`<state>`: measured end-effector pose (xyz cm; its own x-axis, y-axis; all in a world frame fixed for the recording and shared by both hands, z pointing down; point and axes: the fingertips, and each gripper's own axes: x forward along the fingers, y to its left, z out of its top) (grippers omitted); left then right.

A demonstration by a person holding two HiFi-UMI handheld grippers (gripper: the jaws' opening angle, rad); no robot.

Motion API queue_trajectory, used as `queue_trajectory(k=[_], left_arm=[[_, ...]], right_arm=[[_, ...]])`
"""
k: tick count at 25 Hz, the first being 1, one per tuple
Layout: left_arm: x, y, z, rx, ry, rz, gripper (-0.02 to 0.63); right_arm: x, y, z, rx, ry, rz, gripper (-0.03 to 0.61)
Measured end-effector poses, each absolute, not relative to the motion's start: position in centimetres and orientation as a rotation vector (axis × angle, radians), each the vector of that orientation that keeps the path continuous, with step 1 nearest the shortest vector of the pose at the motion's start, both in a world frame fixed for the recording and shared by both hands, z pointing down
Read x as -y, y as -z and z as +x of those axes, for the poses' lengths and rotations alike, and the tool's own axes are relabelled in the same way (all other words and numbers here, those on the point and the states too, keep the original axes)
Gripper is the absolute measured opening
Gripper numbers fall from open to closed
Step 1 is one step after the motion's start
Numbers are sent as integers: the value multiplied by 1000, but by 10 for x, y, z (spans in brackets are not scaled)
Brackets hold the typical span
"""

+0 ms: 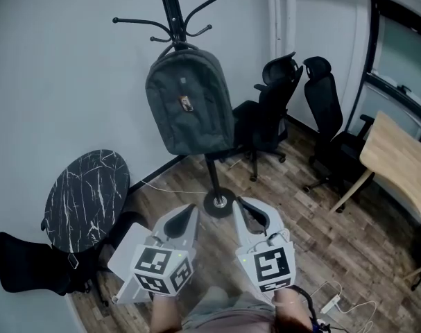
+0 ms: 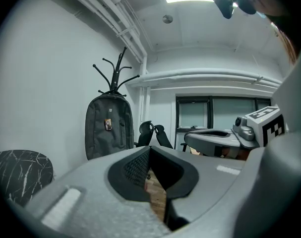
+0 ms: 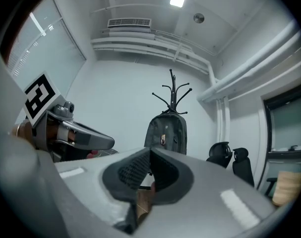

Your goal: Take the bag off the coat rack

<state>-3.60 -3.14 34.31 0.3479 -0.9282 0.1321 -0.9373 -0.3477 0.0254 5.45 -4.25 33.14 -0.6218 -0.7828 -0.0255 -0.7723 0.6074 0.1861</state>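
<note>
Head view: dark grey fabric backpack (image 1: pixel 189 106) hangs on black metal coat rack (image 1: pixel 174 9), well apart from both grippers. Left gripper (image 1: pixel 191 212), right gripper (image 1: pixel 241 207) closed tight, empty. Approach step, by appearances; next move calls for opening jaws, reaching backpack's top, lifting clear

No word, number or brand name can be read in any view. The bag (image 1: pixel 196 127) has a small badge (image 1: pixel 186 103) on its front with a pale and reddish picture, and a tinier patch (image 1: pixel 183 80) above it. Both are too small to read. The marker cube (image 1: pixel 161 268) of the left gripper (image 1: pixel 191 210) and that of the right gripper (image 1: pixel 240 205) show black-and-white square code patterns, not letters or digits.
</note>
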Motion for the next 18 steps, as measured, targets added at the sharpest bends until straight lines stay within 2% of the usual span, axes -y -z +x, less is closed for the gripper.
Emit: queue_trajectory(k=[18], left_arm=[[114, -354, -88, 1766, -151, 2426, 11]], right_arm=[[124, -332, 25, 2741, 297, 1390, 3]])
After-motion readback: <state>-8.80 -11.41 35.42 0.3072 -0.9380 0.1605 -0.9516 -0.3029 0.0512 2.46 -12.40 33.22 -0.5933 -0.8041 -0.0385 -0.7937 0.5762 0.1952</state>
